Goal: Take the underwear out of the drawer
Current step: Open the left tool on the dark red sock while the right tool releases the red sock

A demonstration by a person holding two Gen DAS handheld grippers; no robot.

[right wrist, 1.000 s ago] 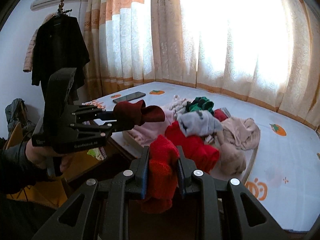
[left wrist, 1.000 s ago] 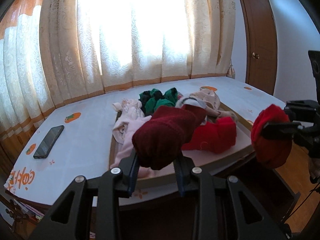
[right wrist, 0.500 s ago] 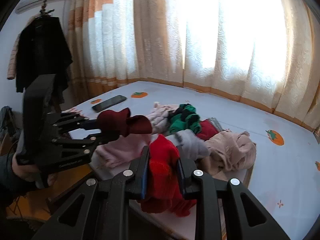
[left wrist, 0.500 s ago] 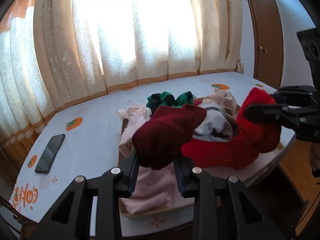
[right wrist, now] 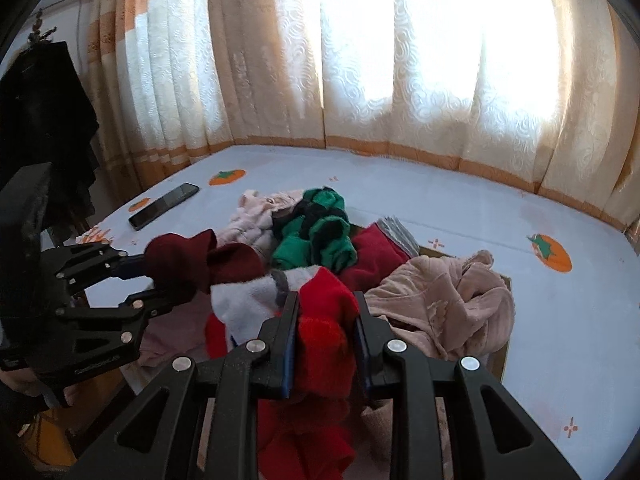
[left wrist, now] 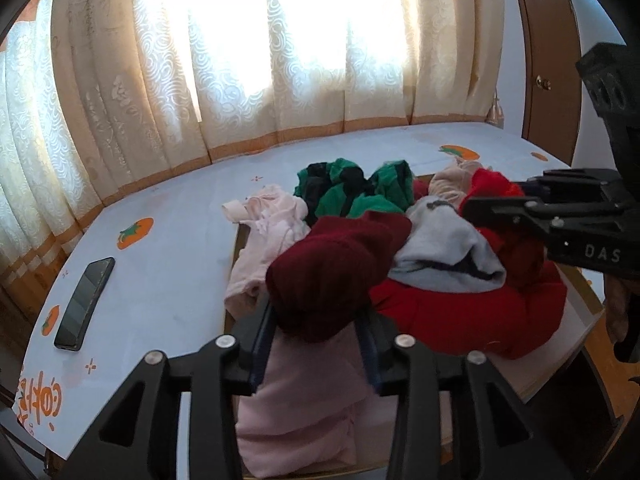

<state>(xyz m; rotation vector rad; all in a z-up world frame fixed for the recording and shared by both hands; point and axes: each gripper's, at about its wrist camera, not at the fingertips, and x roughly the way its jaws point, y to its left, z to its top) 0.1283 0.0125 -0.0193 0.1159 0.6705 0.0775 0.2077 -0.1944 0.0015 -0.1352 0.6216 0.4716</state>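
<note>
In the left wrist view, the left tool (left wrist: 316, 322) pinches a dark red garment (left wrist: 336, 268) at the lower centre of the frame, the cloth bulging up and forward beyond its fingers (left wrist: 262, 332). The right tool (right wrist: 326, 340) pinches a bright red garment (right wrist: 324, 332) at the lower centre of its own view; the cloth hangs down past the fingers (right wrist: 288, 336). Both pieces hang over the clothes pile in a shallow wooden tray (left wrist: 580, 320) on the tabletop (left wrist: 168, 272).

Just past the left tool lie a pale pink garment (left wrist: 276, 224) and a grey-white piece (left wrist: 444, 256) resting on more red cloth. A green-and-black garment (right wrist: 316, 232) lies mid-frame behind them, and a beige garment (right wrist: 444, 296) is crumpled at the right of the right wrist view. A black phone (left wrist: 84, 304) lies well apart at the left edge of the tabletop. Lit curtains (right wrist: 400, 60) fill the upper frame; a wooden door (left wrist: 554, 60) stands at the upper right of the left wrist view.
</note>
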